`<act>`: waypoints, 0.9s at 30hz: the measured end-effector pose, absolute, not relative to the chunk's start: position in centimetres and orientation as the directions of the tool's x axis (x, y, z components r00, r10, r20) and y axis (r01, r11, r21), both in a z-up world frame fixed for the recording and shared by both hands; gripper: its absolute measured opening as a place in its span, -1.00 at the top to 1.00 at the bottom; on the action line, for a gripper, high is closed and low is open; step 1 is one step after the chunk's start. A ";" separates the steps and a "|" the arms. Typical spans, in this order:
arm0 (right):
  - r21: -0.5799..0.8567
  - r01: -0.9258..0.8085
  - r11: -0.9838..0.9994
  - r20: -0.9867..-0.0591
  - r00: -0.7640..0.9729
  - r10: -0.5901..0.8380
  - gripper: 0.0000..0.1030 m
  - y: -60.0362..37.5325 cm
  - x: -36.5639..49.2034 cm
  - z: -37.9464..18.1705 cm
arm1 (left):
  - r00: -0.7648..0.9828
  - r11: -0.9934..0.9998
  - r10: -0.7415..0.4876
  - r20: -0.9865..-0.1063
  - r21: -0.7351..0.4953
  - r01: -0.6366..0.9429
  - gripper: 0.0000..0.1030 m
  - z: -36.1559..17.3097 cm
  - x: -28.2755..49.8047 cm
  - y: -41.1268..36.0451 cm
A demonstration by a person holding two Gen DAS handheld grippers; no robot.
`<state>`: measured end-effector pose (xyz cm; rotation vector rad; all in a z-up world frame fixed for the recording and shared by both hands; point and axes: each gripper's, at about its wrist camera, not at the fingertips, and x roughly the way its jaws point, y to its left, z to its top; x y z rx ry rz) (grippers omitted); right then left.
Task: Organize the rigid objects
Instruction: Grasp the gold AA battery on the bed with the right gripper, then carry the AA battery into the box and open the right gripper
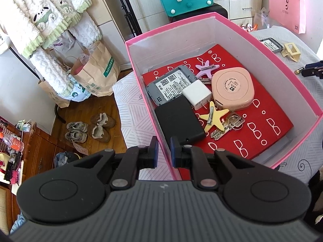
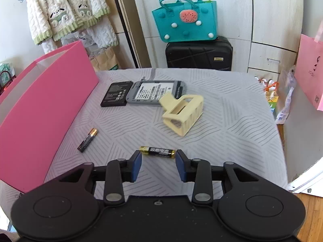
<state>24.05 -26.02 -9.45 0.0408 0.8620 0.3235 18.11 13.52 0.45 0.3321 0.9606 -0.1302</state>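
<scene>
Grey bedspread (image 2: 222, 121): pink box (image 2: 50, 100) cut off; right gripper (image 2: 158, 166) gapes.

The box (image 1: 203, 23) is pink outside and white inside, its floor red with white looping marks; in it lie a peach case (image 1: 233, 89), a yellow star clip (image 1: 213, 117), a lilac star clip (image 1: 203, 68) and a white charger (image 1: 197, 93). The cloth (image 2: 232, 125) is grey with striped patches. On it, a cream claw clip (image 2: 182, 114) sits at 1 o'clock from a black-and-gold battery (image 2: 157, 151).
</scene>
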 end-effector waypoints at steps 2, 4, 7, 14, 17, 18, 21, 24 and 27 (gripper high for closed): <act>0.156 -0.262 0.952 -0.741 0.607 0.288 0.08 -25.7 24.1 -9.7 | 0.570 0.944 0.034 -0.821 0.214 0.252 0.78 0.5 18.1 13.5; 0.134 -0.263 0.955 -0.739 0.616 0.273 0.06 -25.2 24.2 -9.8 | 0.571 0.945 0.033 -0.820 0.212 0.250 0.78 0.5 18.1 13.6; 0.113 -0.261 0.959 -0.738 0.624 0.257 0.01 -24.6 24.4 -9.8 | 0.571 0.944 0.033 -0.820 0.213 0.251 0.77 0.5 18.1 13.6; 0.050 -0.281 0.958 -0.734 0.641 0.226 -0.08 -23.8 24.6 -10.0 | 0.573 0.945 0.029 -0.819 0.210 0.252 0.77 0.4 18.0 13.7; 0.013 -0.297 0.955 -0.732 0.648 0.212 -0.07 -23.5 24.4 -10.0 | 0.574 0.945 0.027 -0.819 0.208 0.253 0.77 0.4 18.0 13.7; 0.005 -0.303 0.953 -0.729 0.651 0.211 0.07 -23.4 24.2 -10.0 | 0.573 0.944 0.029 -0.819 0.210 0.253 0.77 0.4 18.0 13.7; -0.007 -0.320 0.947 -0.736 0.643 0.212 0.07 -23.3 24.0 -9.7 | 0.573 0.943 0.026 -0.819 0.210 0.257 0.77 0.4 18.0 13.7; 0.014 -0.324 0.946 -0.733 0.640 0.230 0.07 -23.3 23.9 -9.1 | 0.575 0.943 0.022 -0.818 0.209 0.261 0.77 0.4 18.1 13.6; 0.073 -0.353 0.933 -0.710 0.639 0.297 0.06 -22.9 23.7 -7.6 | 0.575 0.943 0.021 -0.818 0.208 0.261 0.77 0.4 18.1 13.6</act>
